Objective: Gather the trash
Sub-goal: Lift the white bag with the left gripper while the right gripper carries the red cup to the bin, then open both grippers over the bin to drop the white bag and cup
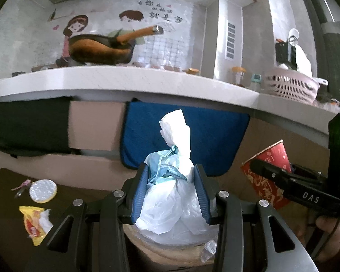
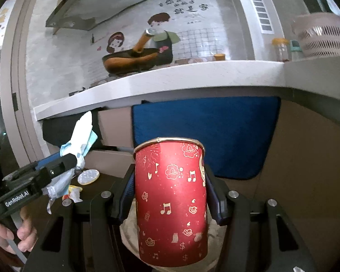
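Note:
My left gripper [image 1: 171, 176] is shut on a bundle of crumpled white tissue and a light-blue face mask [image 1: 172, 170], its top sticking up above the blue pads. The same bundle [image 2: 79, 145] shows at the left of the right wrist view, held in the air. My right gripper [image 2: 170, 179] is shut on a red paper cup with gold notes and symbols [image 2: 172, 201], upright between the pads. That cup [image 1: 272, 165] appears at the right of the left wrist view, tilted. Below both grippers lies a round tan bin opening [image 1: 170, 247].
On the dark table [image 1: 6, 204] lie a yellow snack wrapper [image 1: 34, 224], a round white and yellow lid [image 1: 43, 190] and a small pink item [image 1: 22, 184]. Behind runs a white counter [image 1: 124, 79] with a pan, jars and a pink colander [image 1: 292, 86]; a blue cloth [image 1: 215, 131] hangs below.

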